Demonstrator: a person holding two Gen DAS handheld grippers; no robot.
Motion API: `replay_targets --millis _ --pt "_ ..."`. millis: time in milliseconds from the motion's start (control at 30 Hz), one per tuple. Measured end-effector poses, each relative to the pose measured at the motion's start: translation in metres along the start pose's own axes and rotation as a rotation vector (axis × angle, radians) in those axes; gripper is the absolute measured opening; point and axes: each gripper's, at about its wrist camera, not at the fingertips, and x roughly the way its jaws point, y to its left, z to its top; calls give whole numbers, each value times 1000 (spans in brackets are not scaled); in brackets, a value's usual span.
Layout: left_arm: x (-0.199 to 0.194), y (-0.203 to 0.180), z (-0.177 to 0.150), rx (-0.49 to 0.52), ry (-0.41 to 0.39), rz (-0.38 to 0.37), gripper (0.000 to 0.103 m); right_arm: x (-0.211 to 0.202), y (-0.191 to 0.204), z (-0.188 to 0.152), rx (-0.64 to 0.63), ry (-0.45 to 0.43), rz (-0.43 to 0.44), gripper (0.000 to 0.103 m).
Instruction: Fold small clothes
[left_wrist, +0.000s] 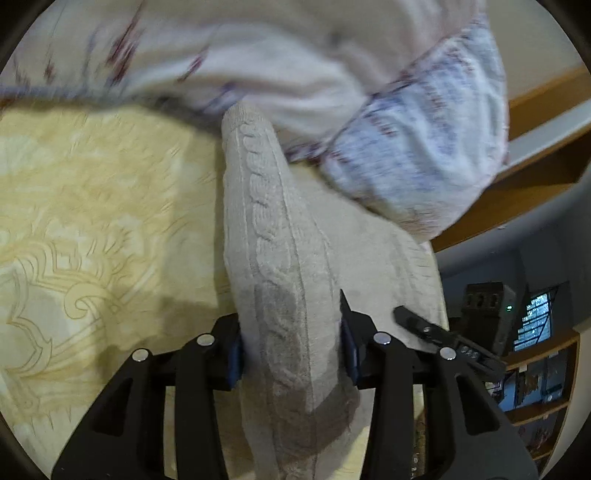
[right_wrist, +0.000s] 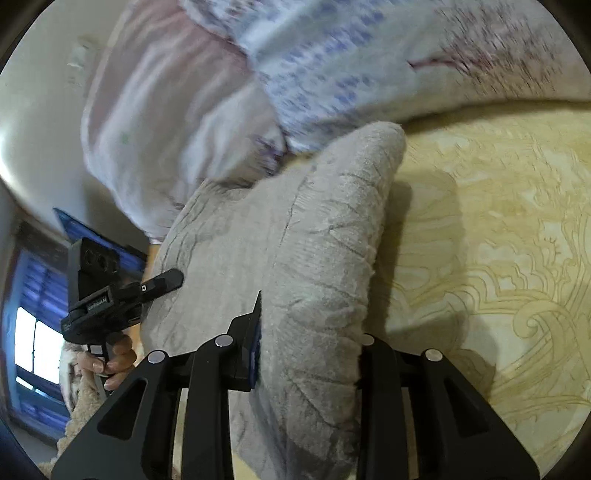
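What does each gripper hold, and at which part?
Both hold the beige knitted garment: the left gripper and the right gripper each pinch a bunched fold of it; which part cannot be told.

The knit is pale grey-beige with a raised cable pattern running along it. The bedspread is cream-yellow, traced with ornate golden scrollwork outlines. The quilt is white to pale lilac with blurred blue and maroon speckled print; in the right wrist view part of it shows faint pink stripes. Both grippers, left and right, are black with blue pads. The shelf is orange-brown wood.
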Motion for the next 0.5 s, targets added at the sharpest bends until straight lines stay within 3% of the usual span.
replay_targets --millis 100,200,367,500 --pt "4 12 0 -44 5 -34 51 3 -10 -2 46 24 15 38" --pt "-7 8 -1 -22 -18 4 53 -8 -9 -5 29 14 -23 41" --pt "-44 -19 -16 144 -148 114 54 -40 -2 -17 -19 -54 -56 41" --pt "-52 -52 -37 278 -183 120 54 -49 -3 -25 -18 -77 -71 38"
